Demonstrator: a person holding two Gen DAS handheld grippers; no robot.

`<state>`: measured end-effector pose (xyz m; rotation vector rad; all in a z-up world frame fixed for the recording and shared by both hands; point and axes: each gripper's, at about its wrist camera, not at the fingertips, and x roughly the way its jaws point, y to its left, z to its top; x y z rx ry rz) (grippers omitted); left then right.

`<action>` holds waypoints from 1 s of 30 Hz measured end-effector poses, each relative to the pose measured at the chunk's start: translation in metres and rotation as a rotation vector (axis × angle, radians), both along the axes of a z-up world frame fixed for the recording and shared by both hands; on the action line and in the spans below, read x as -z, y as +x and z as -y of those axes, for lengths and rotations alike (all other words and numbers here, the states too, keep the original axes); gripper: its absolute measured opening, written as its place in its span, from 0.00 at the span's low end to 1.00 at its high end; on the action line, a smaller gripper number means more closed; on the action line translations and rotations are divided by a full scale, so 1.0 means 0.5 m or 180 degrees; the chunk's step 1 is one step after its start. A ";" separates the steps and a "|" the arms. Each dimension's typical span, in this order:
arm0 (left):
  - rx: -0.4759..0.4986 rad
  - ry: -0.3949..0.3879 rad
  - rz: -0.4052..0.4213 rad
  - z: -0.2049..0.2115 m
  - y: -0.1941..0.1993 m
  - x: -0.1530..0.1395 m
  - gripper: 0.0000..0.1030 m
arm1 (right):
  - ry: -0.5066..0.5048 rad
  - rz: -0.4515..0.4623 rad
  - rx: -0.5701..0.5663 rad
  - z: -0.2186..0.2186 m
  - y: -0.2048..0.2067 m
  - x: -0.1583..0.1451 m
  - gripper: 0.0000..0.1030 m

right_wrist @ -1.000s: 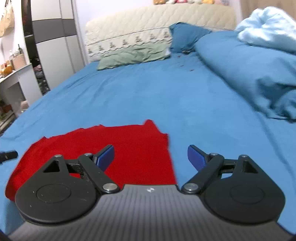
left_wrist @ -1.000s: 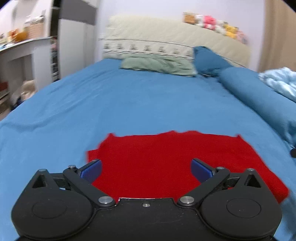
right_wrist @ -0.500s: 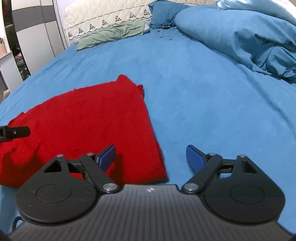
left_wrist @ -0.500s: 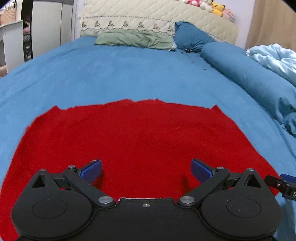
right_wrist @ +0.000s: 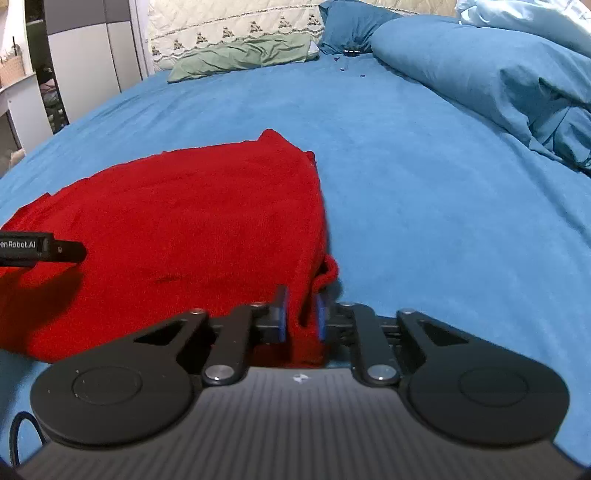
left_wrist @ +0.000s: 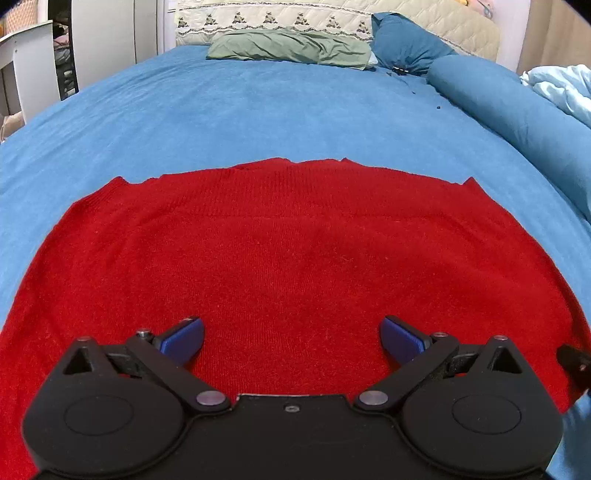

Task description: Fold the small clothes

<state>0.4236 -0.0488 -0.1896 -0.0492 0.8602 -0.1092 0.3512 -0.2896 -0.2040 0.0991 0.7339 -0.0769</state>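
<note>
A blue bedsheet (left_wrist: 258,110) is covering the whole bed, lying fairly smooth with faint creases. A flat green pillow (left_wrist: 291,48) is lying at the far end against the cream quilted headboard (left_wrist: 295,18), with a dark blue pillow (left_wrist: 402,44) sitting just beside it. A rolled blue duvet (right_wrist: 480,74) is running along one side, a pale blue blanket (left_wrist: 561,88) bunching beyond it. A white wardrobe (right_wrist: 85,62) is standing off the bed

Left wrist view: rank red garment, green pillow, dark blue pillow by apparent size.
1. red garment, largest, though it lies nearest the camera.
2. green pillow.
3. dark blue pillow, close to the green one; far off, so true sizes stay unsure.
</note>
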 end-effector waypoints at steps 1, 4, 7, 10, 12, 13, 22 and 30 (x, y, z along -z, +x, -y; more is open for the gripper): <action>-0.0001 -0.0001 0.0000 -0.001 0.000 0.000 1.00 | 0.0039 -0.0013 0.0013 0.000 0.001 -0.005 0.24; -0.0017 -0.0039 -0.0013 -0.006 0.004 -0.001 1.00 | 0.0336 0.0006 0.0100 0.010 0.002 -0.030 0.23; -0.0074 -0.0144 0.0012 -0.024 -0.002 -0.019 1.00 | 0.0921 0.0192 0.0094 0.024 0.006 -0.077 0.23; -0.0228 -0.0215 0.0212 -0.074 -0.028 -0.060 1.00 | 0.1411 0.0465 -0.0105 0.007 0.034 -0.138 0.23; -0.0340 -0.0277 0.0359 -0.122 -0.052 -0.091 1.00 | 0.1681 0.0635 -0.0436 -0.038 0.068 -0.181 0.23; -0.0401 -0.0295 0.0418 -0.145 -0.064 -0.104 1.00 | 0.1770 0.0682 -0.0638 -0.067 0.085 -0.199 0.23; -0.0926 -0.0275 0.0482 -0.322 -0.216 -0.116 0.97 | 0.2181 -0.0155 -0.2681 -0.436 0.170 -0.122 0.23; -0.0595 -0.0328 0.0420 -0.306 -0.244 -0.094 0.90 | 0.2219 -0.0710 -0.2690 -0.480 0.199 -0.016 0.30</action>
